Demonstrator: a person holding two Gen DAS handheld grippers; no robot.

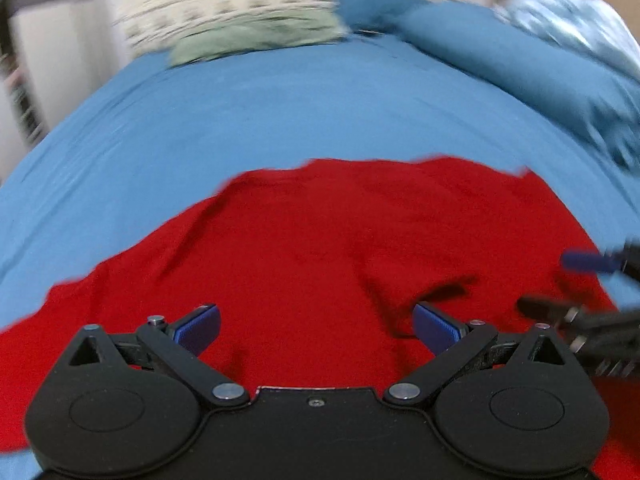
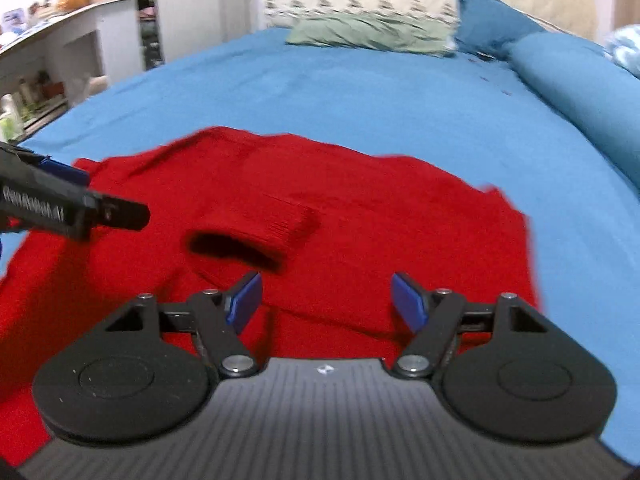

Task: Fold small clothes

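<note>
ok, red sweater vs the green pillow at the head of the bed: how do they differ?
Place: the red sweater lies near, under both open grippers; the green pillow sits far off against the patterned cushion.
Shape: the sweater is spread flat with a ribbed cuff folded onto it; the pillow is plump and creased.
Colour: sweater bright red, pillow pale green.
Shared: both rest on the blue sheet.

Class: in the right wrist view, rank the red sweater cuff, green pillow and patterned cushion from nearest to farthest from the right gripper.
1. Cuff, just ahead of the right gripper, slightly left.
2. Green pillow, across the bed.
3. Patterned cushion, behind the pillow.
</note>
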